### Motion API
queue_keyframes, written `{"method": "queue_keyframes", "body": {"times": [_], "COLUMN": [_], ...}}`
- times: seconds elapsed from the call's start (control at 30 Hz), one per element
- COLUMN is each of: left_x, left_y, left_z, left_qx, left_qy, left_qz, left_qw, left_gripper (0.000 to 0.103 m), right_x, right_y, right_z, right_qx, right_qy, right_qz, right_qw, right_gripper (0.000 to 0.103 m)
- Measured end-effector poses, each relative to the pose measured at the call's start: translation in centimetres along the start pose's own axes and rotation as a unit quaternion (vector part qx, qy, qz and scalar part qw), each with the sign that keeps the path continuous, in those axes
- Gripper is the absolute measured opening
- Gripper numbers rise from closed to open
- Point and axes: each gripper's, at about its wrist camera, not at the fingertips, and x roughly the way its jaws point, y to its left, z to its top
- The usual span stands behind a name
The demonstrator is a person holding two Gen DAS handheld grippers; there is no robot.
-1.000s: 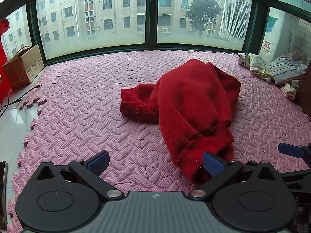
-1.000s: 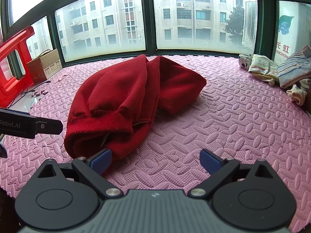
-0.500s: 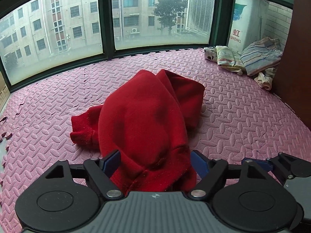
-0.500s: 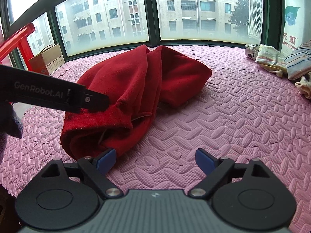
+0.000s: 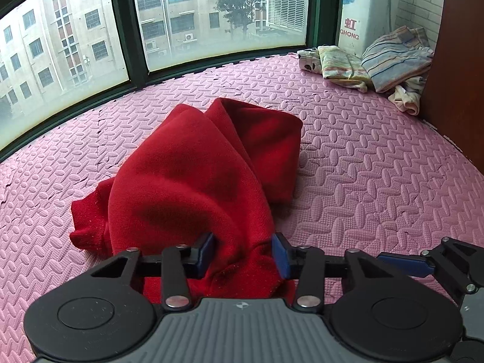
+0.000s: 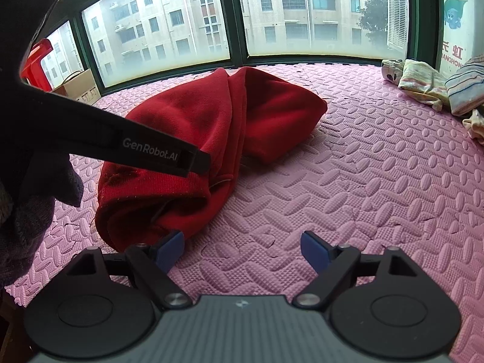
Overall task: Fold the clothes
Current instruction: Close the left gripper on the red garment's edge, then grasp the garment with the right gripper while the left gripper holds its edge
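A crumpled red sweater (image 5: 187, 181) lies on the pink foam mat (image 5: 363, 166), its ribbed hem nearest me. My left gripper (image 5: 243, 251) is at that hem with its jaws closing. The blue pads (image 5: 208, 249) press a bunch of red fabric from both sides. In the right wrist view the sweater (image 6: 227, 115) lies left of centre, and the left gripper's black side (image 6: 151, 151) crosses above the hem. My right gripper (image 6: 242, 249) hangs low over the mat, jaws wide and slowly closing. Only bare mat lies between them. Its left pad (image 6: 172, 246) is beside the hem's right edge.
A pile of striped and patterned clothes (image 5: 378, 60) lies at the mat's far right corner beside a brown wooden panel (image 5: 453, 75). Windows run along the far edge. A cardboard box (image 6: 81, 87) and a red plastic frame (image 6: 37, 63) stand at the far left.
My left gripper has swung over to the sweater's near end and narrowed its jaws onto the hem. The right gripper stayed put, its jaws slightly narrower.
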Motion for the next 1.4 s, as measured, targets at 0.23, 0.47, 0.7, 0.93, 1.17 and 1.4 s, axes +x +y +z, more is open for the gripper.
{"method": "queue_keyframes", "body": {"times": [0.23, 0.47, 0.7, 0.93, 1.17, 1.4], "left_x": [-1.6, -3.9, -4.8, -4.1, -0.7, -0.3], "left_y": [2.5, 5.3, 6.0, 2.4, -0.4, 2.7], "left_z": [0.1, -0.3, -0.1, 0.9, 1.3, 0.7], "left_qx": [-0.033, -0.079, -0.085, -0.03, 0.02, -0.037], "left_qy": [-0.022, -0.053, -0.051, -0.045, -0.014, -0.004], "left_qz": [-0.03, -0.049, -0.052, -0.072, -0.032, -0.05], "left_qw": [0.9988, 0.9943, 0.9937, 0.9959, 0.9992, 0.9981], "left_gripper": [0.005, 0.004, 0.004, 0.014, 0.047, 0.006], "right_x": [0.2, 1.1, 2.6, 3.1, 3.0, 3.0], "right_y": [0.2, 1.2, 2.2, 1.9, 1.7, 1.2], "right_z": [0.4, 1.6, 2.0, 1.8, 1.8, 1.9], "right_qx": [-0.008, -0.021, -0.017, -0.004, 0.003, 0.017], "right_qy": [0.003, 0.007, 0.018, 0.026, 0.028, 0.03], "right_qz": [0.011, 0.04, 0.064, 0.082, 0.093, 0.106], "right_qw": [1.0, 0.999, 0.998, 0.996, 0.995, 0.994], "right_gripper": [0.079, 0.066, 0.058, 0.052, 0.048, 0.044]}}
